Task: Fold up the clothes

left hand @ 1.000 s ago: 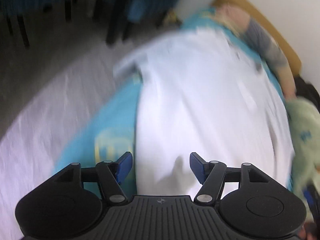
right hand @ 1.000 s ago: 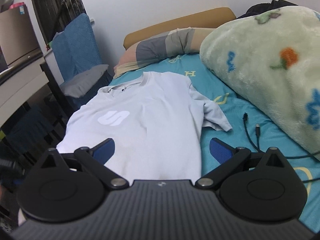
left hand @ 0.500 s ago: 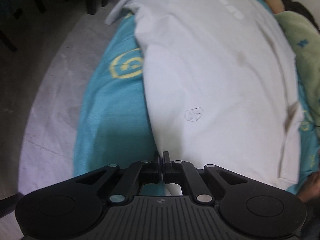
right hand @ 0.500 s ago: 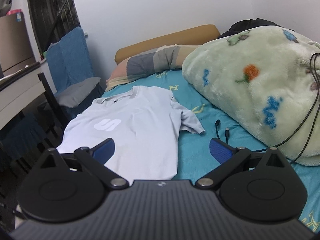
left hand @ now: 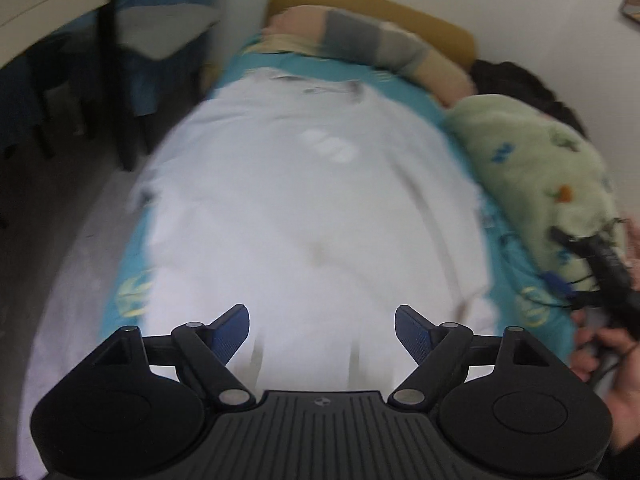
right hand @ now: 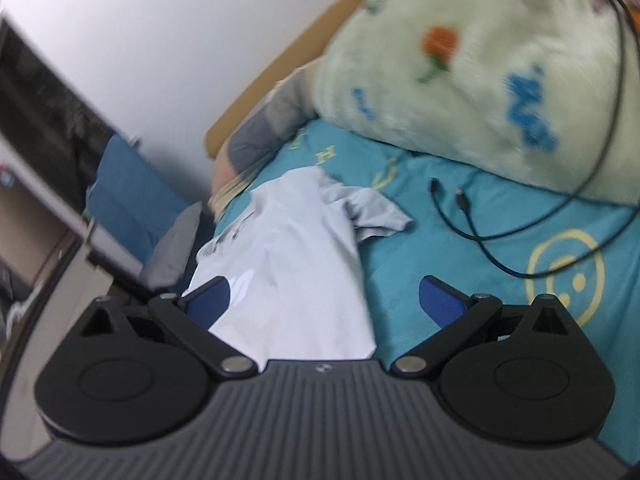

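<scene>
Shirt (left hand: 304, 216) lies flat on the bed (right hand: 460, 248), collar toward the head end, hem at the foot edge below my left tongs (left hand: 322, 330), still opening, nothing between them. Right tongs (right hand: 324, 300) wide, empty, over its right edge. Light, limp, creases easily; I'd pinch hem corners or sleeve (right hand: 376, 216) seams.

I count one pale shirt (left hand: 304, 216) spread on one bed with a teal sheet (right hand: 472, 264). One fuzzy green blanket (right hand: 480, 64) fills the upper right of the right wrist view, and one striped pillow (left hand: 372, 40) lies along the top of the left wrist view. I see two cable plugs (right hand: 448, 192) side by side on the sheet, and two yellow smiley prints, one at each lower edge of the shirt (left hand: 134, 296). One chair (left hand: 160, 32) stands at upper left. Two hand-held grippers: left (left hand: 322, 330), its jaws opening with nothing between them, and right (right hand: 324, 300).
</scene>
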Demonstrator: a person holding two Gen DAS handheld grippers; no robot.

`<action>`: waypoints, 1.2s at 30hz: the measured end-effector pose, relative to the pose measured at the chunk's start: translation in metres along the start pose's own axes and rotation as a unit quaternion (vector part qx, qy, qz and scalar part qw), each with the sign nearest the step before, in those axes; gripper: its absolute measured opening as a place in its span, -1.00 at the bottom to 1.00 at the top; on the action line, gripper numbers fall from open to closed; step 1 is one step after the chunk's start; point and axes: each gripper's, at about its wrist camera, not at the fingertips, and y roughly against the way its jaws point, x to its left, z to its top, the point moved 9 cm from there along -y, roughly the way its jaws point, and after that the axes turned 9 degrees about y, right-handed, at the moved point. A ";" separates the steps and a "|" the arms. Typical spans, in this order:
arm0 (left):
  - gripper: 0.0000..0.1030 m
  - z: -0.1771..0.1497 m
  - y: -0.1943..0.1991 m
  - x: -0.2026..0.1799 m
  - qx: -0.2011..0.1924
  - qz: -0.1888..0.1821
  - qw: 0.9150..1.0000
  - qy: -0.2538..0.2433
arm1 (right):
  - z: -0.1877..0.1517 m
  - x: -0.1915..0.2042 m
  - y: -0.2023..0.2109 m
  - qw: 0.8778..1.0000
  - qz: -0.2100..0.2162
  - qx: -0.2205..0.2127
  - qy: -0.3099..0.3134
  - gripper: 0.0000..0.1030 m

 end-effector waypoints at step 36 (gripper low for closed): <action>-0.93 -0.093 -0.155 -0.090 0.148 -0.195 0.970 -0.002 | 0.045 -0.014 -0.218 0.982 0.122 0.061 -0.131 0.14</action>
